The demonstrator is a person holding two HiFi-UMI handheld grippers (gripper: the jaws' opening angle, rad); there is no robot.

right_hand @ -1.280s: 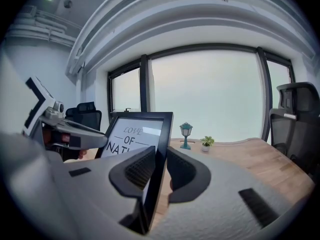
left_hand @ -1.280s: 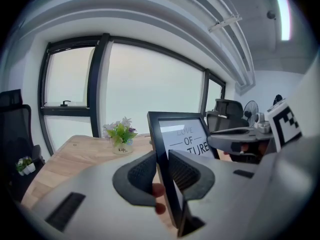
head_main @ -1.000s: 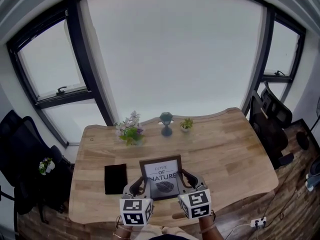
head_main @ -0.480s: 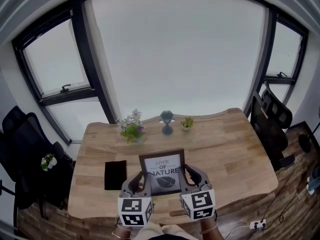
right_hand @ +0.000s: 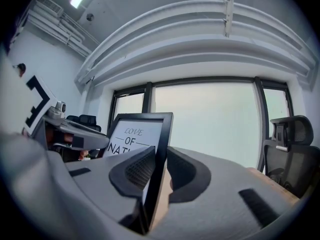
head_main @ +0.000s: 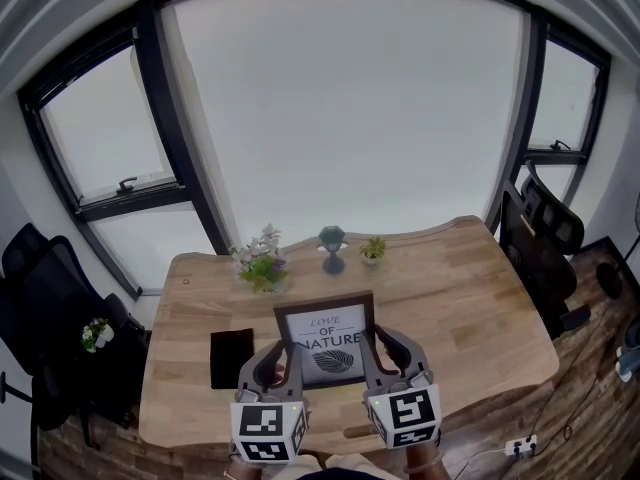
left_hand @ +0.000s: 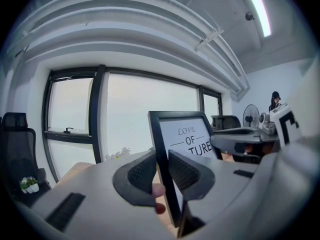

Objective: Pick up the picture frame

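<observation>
Fingers (left_hand: 142, 173) of left gripper (left_hand: 163, 160): clamped on left side bar of picture frame (left_hand: 186, 136), ribbed pads pressed to front and back of the black moulding. Fingers (right_hand: 181, 171) of right gripper (right_hand: 159, 160): clamped the same way on right side bar. Both grips on lower half of the sides. Frame upright, print side toward the person, white sheet reading LOVE OF NATURE with a leaf drawing below. Held between the two grippers over near edge of wooden counter (head_main: 470, 298), about mid-width; bottom edge hidden behind the grippers, so contact with counter not readable.

Just left of frame, flat on counter: black rectangular pad (head_main: 232, 358), apart from left gripper. Along far side of counter, well apart from frame: flower pot (head_main: 262, 263) with white and purple blooms, teal figurine (head_main: 333, 247) on a stem, small green plant (head_main: 373, 251) in a white pot.

Beyond counter: big windows (head_main: 350, 108) with black bars. Black office chair (head_main: 40, 303) at left, small white-flower pot (head_main: 94, 333) by it; black chairs (head_main: 545, 238) at right. White power strip (head_main: 517, 445) on wood floor (head_main: 590, 388), lower right.
</observation>
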